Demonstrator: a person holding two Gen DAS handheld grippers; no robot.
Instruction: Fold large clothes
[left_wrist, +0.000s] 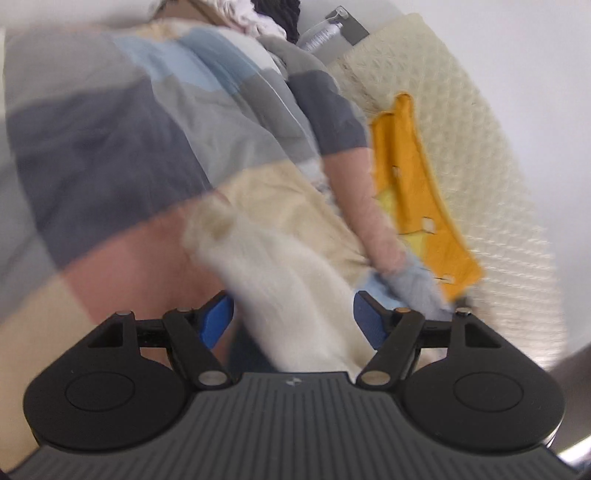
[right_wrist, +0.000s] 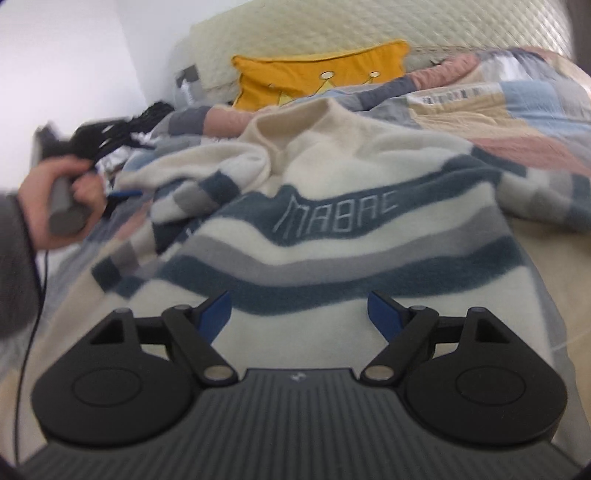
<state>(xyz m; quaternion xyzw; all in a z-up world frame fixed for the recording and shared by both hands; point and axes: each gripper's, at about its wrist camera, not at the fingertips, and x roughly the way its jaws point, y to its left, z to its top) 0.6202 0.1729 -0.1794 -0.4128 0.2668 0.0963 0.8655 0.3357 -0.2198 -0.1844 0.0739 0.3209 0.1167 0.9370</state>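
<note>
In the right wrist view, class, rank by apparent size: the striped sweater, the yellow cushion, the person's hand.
1. striped sweater
2. yellow cushion
3. hand
The cushion lies farther back and partly hidden, so its true size is unsure.

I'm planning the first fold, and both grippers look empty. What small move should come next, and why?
Probably ease the right gripper down and close it on the striped sweater hem just ahead. Its jaws stand open with nothing between them, and the sweater lies rumpled on the patchwork quilt, sleeves bunched, so it needs pulling flat before folding.

A bed's patchwork quilt carries a striped sweater and a yellow pillow.
</note>
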